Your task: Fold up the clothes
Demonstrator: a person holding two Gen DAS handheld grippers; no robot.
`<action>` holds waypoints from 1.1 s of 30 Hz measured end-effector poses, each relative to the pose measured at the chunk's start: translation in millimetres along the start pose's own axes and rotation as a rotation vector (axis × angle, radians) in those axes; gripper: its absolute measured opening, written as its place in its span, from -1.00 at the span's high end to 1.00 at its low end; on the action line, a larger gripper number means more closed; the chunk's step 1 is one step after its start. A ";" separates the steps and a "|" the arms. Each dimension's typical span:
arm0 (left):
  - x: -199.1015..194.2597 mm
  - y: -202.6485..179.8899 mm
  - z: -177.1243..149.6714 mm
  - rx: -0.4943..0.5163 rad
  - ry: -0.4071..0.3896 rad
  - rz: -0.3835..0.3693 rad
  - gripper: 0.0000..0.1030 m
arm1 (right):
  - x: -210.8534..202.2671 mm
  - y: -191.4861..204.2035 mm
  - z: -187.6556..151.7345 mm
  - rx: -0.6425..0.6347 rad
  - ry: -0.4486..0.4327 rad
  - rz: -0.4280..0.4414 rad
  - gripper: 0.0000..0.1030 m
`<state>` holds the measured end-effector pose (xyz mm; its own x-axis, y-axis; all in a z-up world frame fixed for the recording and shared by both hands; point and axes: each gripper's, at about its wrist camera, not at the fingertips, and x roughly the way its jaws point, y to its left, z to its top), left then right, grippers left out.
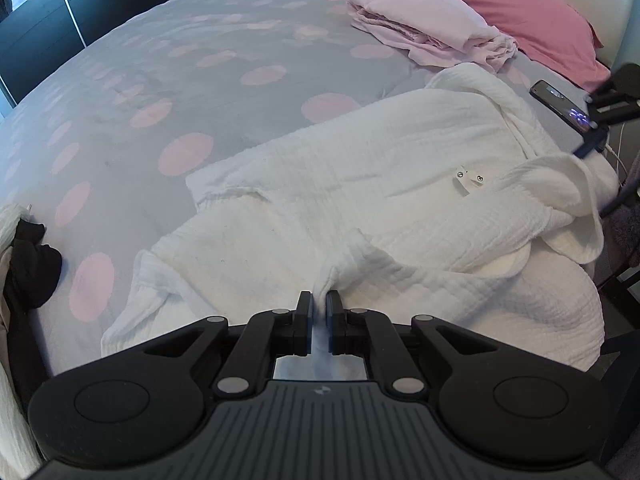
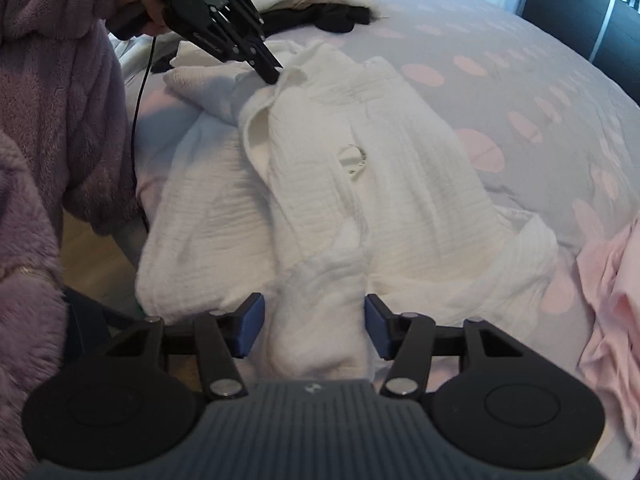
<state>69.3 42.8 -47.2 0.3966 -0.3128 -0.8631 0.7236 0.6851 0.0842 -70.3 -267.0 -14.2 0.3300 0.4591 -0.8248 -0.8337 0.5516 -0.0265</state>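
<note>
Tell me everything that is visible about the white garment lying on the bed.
The white garment looks like soft, crinkled cotton gauze, with a small care label sewn on it. It lies spread and partly folded on the grey bedcover with pink dots, near the bed's edge. The left gripper is shut on a pinch of its fabric. The right gripper is open, with a bunched fold between its pads.

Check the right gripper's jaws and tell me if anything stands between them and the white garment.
Nothing visible does. The right gripper stands open, and a bunched fold of the white garment already lies between its blue pads, not pressed by them. The left gripper is shut on the same garment at another edge.
</note>
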 end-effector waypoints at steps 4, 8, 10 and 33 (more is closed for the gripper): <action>2.1 1.6 2.0 -0.006 0.006 0.001 0.91 | -2.7 27.3 -5.3 -0.012 -0.016 -0.100 -0.14; 3.5 -0.4 3.4 -0.002 0.010 0.008 0.91 | -14.3 27.8 -7.1 0.030 -0.052 -0.117 -0.15; 4.0 -1.9 3.4 0.002 0.013 0.012 0.91 | -27.0 25.8 -5.8 0.062 -0.093 -0.124 -0.18; -2.3 -5.9 -0.2 0.030 -0.013 0.020 0.91 | -6.4 -45.1 42.6 -0.036 0.087 0.194 0.02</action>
<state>64.0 39.6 -45.8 0.4180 -0.3081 -0.8546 0.7322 0.6712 0.1162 -15.9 -265.1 16.4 0.1234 0.4917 -0.8620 -0.8935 0.4329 0.1190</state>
